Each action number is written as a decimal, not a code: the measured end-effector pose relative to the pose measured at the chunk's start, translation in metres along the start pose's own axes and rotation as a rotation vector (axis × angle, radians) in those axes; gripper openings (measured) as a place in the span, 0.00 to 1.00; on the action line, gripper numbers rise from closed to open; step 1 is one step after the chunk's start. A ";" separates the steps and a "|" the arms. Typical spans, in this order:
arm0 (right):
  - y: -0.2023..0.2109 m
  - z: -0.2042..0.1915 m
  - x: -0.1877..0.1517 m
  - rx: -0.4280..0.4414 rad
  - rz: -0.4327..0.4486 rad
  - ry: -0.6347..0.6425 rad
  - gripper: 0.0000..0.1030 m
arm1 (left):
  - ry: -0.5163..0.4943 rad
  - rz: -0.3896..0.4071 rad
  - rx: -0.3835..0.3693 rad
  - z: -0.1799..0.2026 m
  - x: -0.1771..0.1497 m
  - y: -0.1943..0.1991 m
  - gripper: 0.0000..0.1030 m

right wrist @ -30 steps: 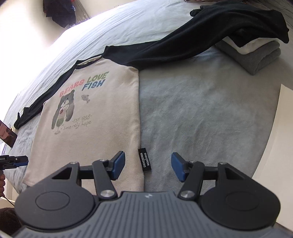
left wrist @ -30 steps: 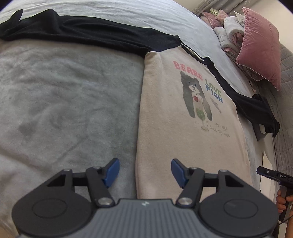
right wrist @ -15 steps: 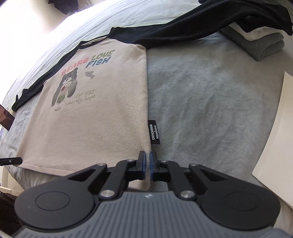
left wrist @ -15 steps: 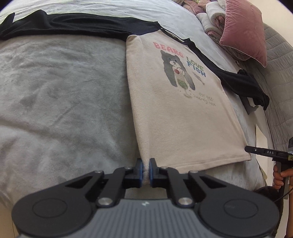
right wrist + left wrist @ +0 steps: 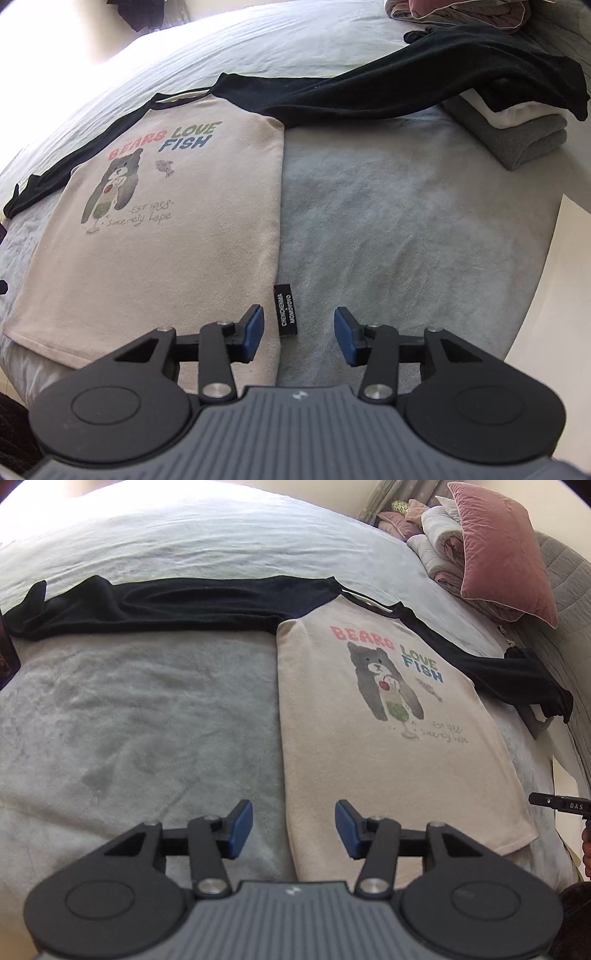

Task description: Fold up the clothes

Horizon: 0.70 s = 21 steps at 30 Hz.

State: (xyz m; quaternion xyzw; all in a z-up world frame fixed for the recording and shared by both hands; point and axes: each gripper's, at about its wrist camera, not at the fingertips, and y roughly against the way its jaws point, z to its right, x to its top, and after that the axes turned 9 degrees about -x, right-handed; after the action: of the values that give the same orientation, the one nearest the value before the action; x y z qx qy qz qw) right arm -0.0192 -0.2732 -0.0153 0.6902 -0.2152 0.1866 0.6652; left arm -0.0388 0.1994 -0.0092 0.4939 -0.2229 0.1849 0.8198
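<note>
A cream raglan shirt [image 5: 388, 753] with black sleeves and a bear print lies flat, face up, on the grey bed; it also shows in the right wrist view [image 5: 155, 236]. One black sleeve [image 5: 155, 605] stretches out to the left, the other [image 5: 406, 85] to the right. My left gripper [image 5: 293, 829] is open and empty over the shirt's left hem corner. My right gripper [image 5: 299, 336] is open and empty over the right hem corner, with the black side label [image 5: 285, 310] between its fingers.
A grey blanket [image 5: 129, 720] covers the bed. A pink pillow [image 5: 506, 542] and rolled bedding lie at the head. Folded grey and white clothes [image 5: 517, 129] sit at the right under the sleeve end. The bed edge runs at the right [image 5: 546, 258].
Both grippers were shut at the shirt's hem half a second ago; now both are open and set further forward over the hem corners. The shirt lies flat as before.
</note>
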 end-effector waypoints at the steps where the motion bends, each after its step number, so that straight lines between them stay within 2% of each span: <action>1: 0.000 0.004 0.005 -0.001 0.024 -0.023 0.45 | -0.008 0.024 0.007 0.004 0.007 -0.002 0.56; 5: 0.003 0.022 0.030 -0.026 0.135 -0.112 0.45 | -0.039 0.109 0.027 0.022 0.033 -0.015 0.61; 8: 0.005 0.045 0.050 -0.048 0.211 -0.191 0.45 | -0.049 0.168 0.017 0.037 0.050 -0.032 0.73; 10: 0.006 0.066 0.062 -0.065 0.265 -0.268 0.45 | -0.062 0.203 0.014 0.045 0.057 -0.042 0.78; 16: -0.001 0.139 0.085 -0.108 0.362 -0.543 0.45 | -0.106 0.294 0.010 0.059 0.064 -0.075 0.78; 21: -0.014 0.201 0.090 -0.100 0.408 -0.807 0.45 | -0.066 0.277 -0.023 0.061 0.075 -0.096 0.78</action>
State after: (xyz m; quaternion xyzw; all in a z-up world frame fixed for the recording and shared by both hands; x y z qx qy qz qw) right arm 0.0578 -0.4780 0.0129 0.6182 -0.5977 0.0193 0.5101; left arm 0.0623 0.1087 -0.0127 0.4547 -0.3178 0.2773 0.7845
